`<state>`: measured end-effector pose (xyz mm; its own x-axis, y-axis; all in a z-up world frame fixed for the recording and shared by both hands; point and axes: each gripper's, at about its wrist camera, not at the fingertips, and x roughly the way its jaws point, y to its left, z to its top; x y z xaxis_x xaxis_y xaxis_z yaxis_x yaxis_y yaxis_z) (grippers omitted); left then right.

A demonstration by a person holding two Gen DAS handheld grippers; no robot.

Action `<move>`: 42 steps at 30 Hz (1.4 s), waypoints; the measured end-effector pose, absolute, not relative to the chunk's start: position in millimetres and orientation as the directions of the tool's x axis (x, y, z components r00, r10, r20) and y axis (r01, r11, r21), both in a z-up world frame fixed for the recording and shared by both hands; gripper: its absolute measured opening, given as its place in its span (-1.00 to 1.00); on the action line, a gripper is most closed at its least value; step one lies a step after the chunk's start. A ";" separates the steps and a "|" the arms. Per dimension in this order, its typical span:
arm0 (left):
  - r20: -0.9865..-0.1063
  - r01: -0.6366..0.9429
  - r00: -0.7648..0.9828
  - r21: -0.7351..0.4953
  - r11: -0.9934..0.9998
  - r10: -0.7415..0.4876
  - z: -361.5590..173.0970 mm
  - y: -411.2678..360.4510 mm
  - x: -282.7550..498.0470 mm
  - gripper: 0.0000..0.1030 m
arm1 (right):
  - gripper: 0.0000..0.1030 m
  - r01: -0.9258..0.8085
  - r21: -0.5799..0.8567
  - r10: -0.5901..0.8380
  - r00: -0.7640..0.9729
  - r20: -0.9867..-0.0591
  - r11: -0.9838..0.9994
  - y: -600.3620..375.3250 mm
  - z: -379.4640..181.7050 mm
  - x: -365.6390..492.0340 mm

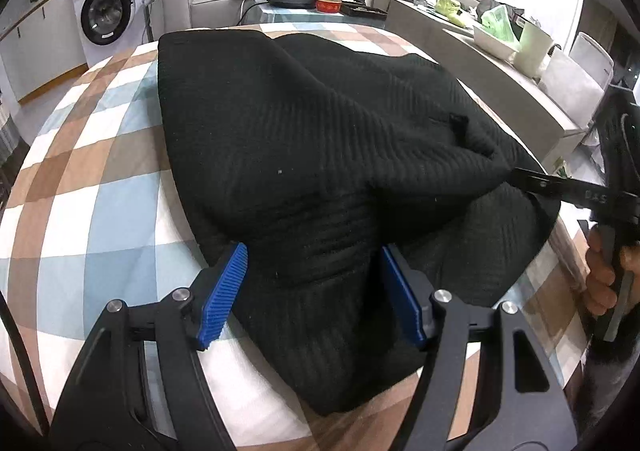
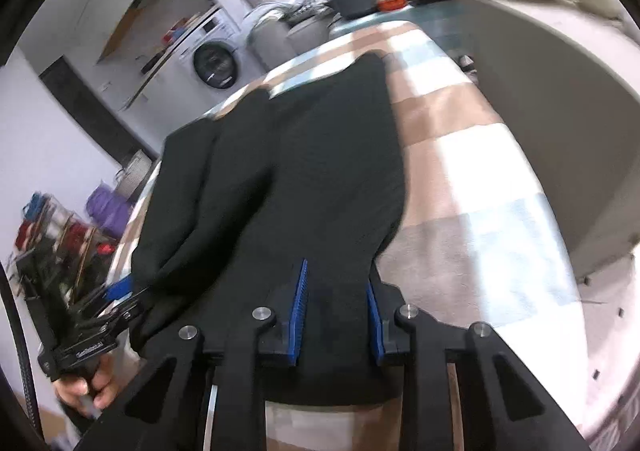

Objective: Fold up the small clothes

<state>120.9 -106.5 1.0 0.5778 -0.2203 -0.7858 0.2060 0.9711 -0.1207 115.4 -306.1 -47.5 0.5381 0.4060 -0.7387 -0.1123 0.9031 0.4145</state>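
Left wrist view: black ribbed knit garment [image 1: 320, 155] draped over checked cloth-covered table [image 1: 80, 179], bulk toward 12 o'clock, near hem bunched between left gripper [image 1: 314, 291] blue pads standing apart, fabric between but not visibly squeezed. Right wrist view, blurred: right gripper [image 2: 336, 311] jaws narrow with black knit filling the gap, apparently pinching the 3 o'clock edge. Likely soft, limp, light, stretchy; best taken at hem corners, both layers together.

Bare checked tablecloth [image 1: 92, 187] beside garment [image 1: 304, 139]
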 end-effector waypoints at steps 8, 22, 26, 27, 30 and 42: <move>-0.806 0.223 0.523 -0.184 0.957 -0.276 -5.3 -83.9 95.3 0.26 | -0.47 -0.233 0.447 0.502 0.472 -0.724 0.864 -266.6 -52.9 116.5; -0.803 0.185 0.517 -0.231 0.955 -0.295 -4.6 -63.2 98.3 0.26 | -0.38 -0.151 0.246 0.288 0.562 -0.775 0.957 -279.3 -6.3 103.0; -0.801 0.195 0.530 -0.203 0.960 -0.277 -4.6 -66.9 95.9 0.19 | -0.17 -0.191 0.382 0.420 0.562 -0.713 0.904 -263.6 -0.4 113.0; -0.798 0.196 0.535 -0.202 0.960 -0.277 -4.7 -66.2 94.5 0.12 | -0.17 -0.189 0.390 0.425 0.562 -0.710 0.901 -252.0 -1.0 123.2; -0.787 0.200 0.553 -0.194 0.960 -0.274 -3.7 -62.3 88.6 -0.30 | -0.17 -0.191 0.401 0.438 0.528 -0.728 0.896 -231.1 -8.8 145.2; -0.736 0.201 0.582 -0.281 0.939 -0.345 6.8 -40.8 72.7 -0.59 | -0.88 -0.260 0.480 0.536 0.557 -0.635 0.838 -220.1 20.7 131.3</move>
